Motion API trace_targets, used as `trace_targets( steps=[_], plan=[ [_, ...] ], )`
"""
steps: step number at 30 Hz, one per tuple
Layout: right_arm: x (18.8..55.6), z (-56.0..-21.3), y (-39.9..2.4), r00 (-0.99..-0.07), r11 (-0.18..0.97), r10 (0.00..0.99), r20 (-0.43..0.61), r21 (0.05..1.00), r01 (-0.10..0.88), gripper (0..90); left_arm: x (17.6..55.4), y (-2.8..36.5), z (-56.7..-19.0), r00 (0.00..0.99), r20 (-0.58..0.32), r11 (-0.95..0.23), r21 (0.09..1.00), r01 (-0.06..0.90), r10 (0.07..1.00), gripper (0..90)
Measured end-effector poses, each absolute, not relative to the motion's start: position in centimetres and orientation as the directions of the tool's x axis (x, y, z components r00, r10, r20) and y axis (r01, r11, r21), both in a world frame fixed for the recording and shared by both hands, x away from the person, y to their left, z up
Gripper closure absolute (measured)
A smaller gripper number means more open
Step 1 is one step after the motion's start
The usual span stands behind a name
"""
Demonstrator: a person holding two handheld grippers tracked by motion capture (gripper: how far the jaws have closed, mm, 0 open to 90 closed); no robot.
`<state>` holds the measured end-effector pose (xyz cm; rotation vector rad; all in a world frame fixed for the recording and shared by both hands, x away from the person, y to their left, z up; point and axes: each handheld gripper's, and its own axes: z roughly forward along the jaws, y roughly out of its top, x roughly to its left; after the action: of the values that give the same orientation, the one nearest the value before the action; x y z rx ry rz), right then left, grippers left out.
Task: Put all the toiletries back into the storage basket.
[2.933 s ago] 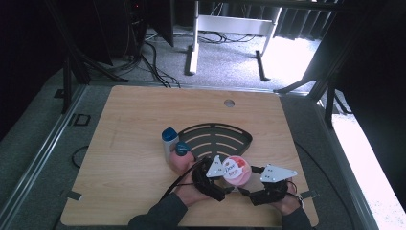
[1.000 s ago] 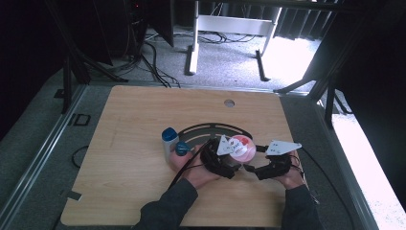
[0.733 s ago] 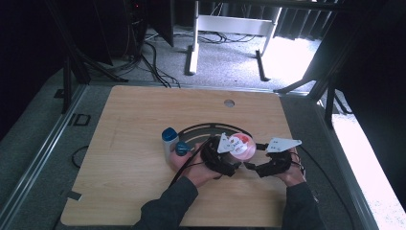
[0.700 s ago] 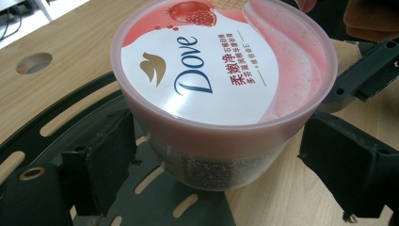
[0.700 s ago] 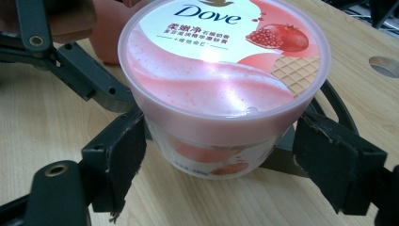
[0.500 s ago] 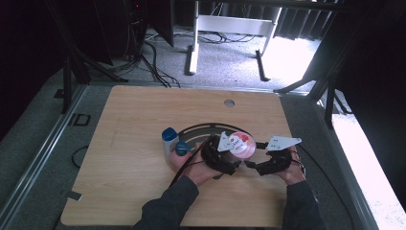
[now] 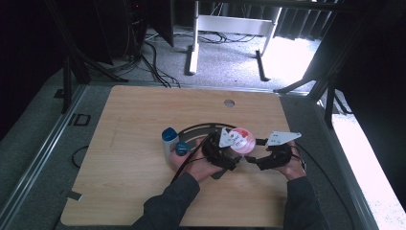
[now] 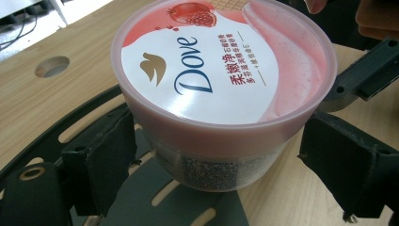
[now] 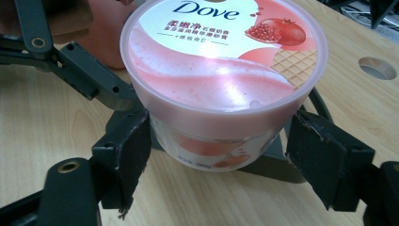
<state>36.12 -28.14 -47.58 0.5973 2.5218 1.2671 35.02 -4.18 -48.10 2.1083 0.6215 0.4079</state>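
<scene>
A pink Dove tub [image 7: 239, 139] with a pomegranate lid stands on the edge of a black slotted plate [image 7: 196, 130] in the middle of the table. My left gripper [image 7: 229, 152] comes at it from the near left. In the left gripper view its pads press the tub [image 8: 221, 80] low on both sides. From the near right, my right gripper [image 7: 253, 154] straddles the same tub [image 9: 221, 70]. Its jaws have just been closing, and the pads [image 9: 127, 150] stand close against the wall without a clear squeeze.
A pale bottle with a blue cap [image 7: 168, 139] and a small blue round cap [image 7: 181, 148] stand just left of my left hand. The wooden table has a round hole [image 7: 229, 102] near its far edge. Cables trail from both grippers toward the front.
Since the earliest frame the tub and both grippers have shifted away from the front edge onto the black plate. Over the last second both hands have kept still.
</scene>
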Motion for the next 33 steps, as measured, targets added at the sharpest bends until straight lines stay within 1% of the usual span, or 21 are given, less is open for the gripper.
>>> trace_targets(
  steps=[6,18,29,32,33],
  plan=[
    [36.8,-47.6,-28.3,-0.884,0.532,0.466,-0.034,0.809,0.250,23.2,35.5,-4.3,-48.1,0.812,0.061,-0.491,0.822,0.289,0.580,11.7],
    [38.4,-47.9,-28.4,-0.878,0.528,0.478,-0.018,0.805,0.271,23.2,36.8,-4.8,-48.5,0.793,0.037,-0.472,0.820,0.324,0.608,11.7],
    [39.7,-48.1,-28.2,-0.885,0.552,0.466,0.001,0.781,0.292,23.6,37.3,-4.9,-48.9,0.782,0.055,-0.475,0.820,0.320,0.621,11.8],
    [39.8,-48.1,-28.2,-0.884,0.549,0.468,0.004,0.782,0.295,24.5,37.5,-4.9,-49.0,0.776,0.062,-0.475,0.820,0.319,0.628,11.8],
    [40.0,-48.1,-28.2,-0.883,0.550,0.469,0.006,0.780,0.298,26.1,37.5,-4.9,-49.0,0.773,0.062,-0.474,0.820,0.320,0.631,11.8]
  ],
)
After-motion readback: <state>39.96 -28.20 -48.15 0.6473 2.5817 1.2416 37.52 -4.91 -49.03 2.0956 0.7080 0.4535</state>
